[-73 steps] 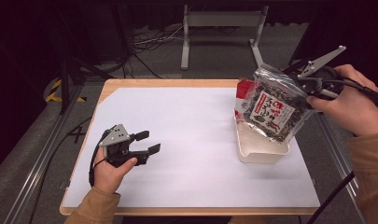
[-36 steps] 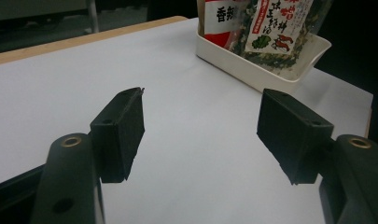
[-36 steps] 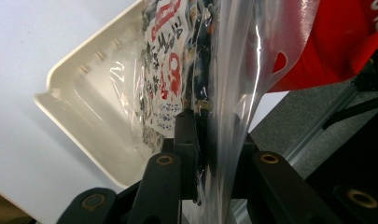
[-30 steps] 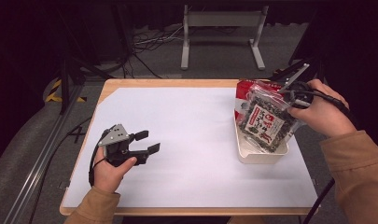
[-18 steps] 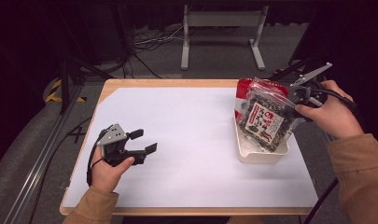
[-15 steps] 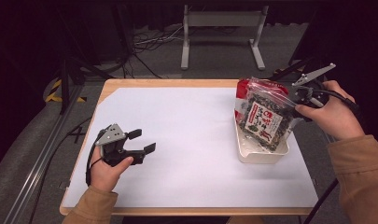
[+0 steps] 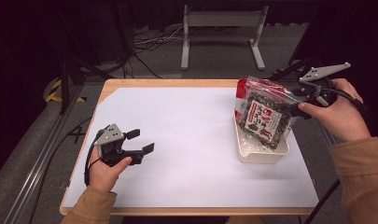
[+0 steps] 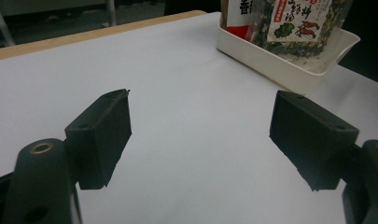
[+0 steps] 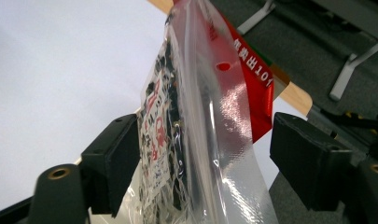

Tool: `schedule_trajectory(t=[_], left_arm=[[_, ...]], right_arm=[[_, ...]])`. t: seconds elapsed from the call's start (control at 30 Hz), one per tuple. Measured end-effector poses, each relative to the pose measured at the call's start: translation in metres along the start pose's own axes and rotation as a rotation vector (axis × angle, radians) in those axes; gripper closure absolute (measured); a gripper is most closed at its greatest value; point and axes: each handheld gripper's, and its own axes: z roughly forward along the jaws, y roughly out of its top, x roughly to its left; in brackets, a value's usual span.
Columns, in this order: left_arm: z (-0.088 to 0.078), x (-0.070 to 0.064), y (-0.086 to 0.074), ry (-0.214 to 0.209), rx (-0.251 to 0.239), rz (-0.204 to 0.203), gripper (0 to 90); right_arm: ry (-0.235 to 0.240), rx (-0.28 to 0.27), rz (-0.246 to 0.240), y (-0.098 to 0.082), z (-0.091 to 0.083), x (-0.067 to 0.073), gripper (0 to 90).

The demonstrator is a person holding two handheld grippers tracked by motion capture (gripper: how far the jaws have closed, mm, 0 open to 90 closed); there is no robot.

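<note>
A clear snack bag [image 7: 262, 116] with a red top and dark contents stands upright in a white tray [image 7: 263, 154] at the table's right. My right gripper [image 7: 296, 100] is at the bag's upper right corner. In the right gripper view its jaws [image 9: 200, 154] have just been opening and stand wide, with the bag [image 9: 196, 130] between them, near the left pad and apart from the right one. My left gripper [image 7: 141, 141] rests low at the left of the table. It has just been opening and stands open with nothing between its jaws [image 8: 200, 126].
White paper [image 7: 186, 140] covers the wooden table top. The tray [image 8: 289, 65] with the bag lies far ahead of the left gripper. A metal frame [image 7: 221, 28] and cables stand on the dark floor behind the table.
The right gripper brought the bag down into the tray, then opened its jaws and drew slightly right. The left gripper's jaws spread a little wider; that hand stayed in place.
</note>
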Motion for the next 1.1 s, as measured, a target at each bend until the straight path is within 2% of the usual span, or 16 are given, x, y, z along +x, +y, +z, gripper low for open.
schedule_trajectory(t=[0.1, 0.17, 0.27, 0.4, 0.47, 0.5, 0.53, 0.57, 0.83, 1.0, 1.1], left_arm=[[-0.001, 0.001, -0.001, 0.004, -0.002, 0.001, 21.1], [-0.002, 0.0, -0.001, 0.003, -0.003, -0.003, 20.9], [-0.003, 0.0, -0.002, 0.001, -0.001, -0.002, 20.7], [-0.005, -0.001, -0.002, 0.004, -0.005, 0.008, 20.6], [-0.008, -0.001, -0.003, 0.006, -0.001, 0.016, 20.4], [-0.008, -0.001, -0.003, 0.006, -0.001, 0.016, 20.2], [-0.011, -0.001, -0.006, 0.005, 0.004, 0.017, 20.1], [-0.013, -0.001, -0.007, 0.006, 0.004, 0.017, 20.0], [-0.026, 0.004, -0.019, 0.036, 0.017, 0.026, 19.5], [-0.03, 0.004, -0.023, 0.037, 0.015, 0.025, 19.4], [-0.029, 0.002, -0.022, 0.029, 0.008, 0.045, 19.1]], right_arm=[[-0.019, -0.043, -0.005, -0.001, -0.007, 0.002, 22.8], [-0.019, -0.092, 0.006, -0.002, -0.014, 0.005, 22.5], [0.01, -0.171, 0.052, -0.004, -0.024, 0.007, 22.5], [-0.015, -0.268, 0.08, -0.008, -0.036, 0.012, 21.8], [-0.004, -0.314, 0.093, -0.01, -0.041, 0.018, 21.9], [-0.004, -0.314, 0.093, -0.01, -0.041, 0.018, 21.9], [0.01, -0.358, 0.096, -0.014, -0.045, 0.026, 21.8], [0.019, -0.377, 0.095, -0.015, -0.046, 0.031, 21.8], [0.071, -0.504, 0.093, -0.028, -0.037, 0.066, 22.7], [0.093, -0.522, 0.077, -0.033, -0.025, 0.084, 22.7], [0.114, -0.518, 0.073, -0.038, -0.015, 0.095, 22.7]])
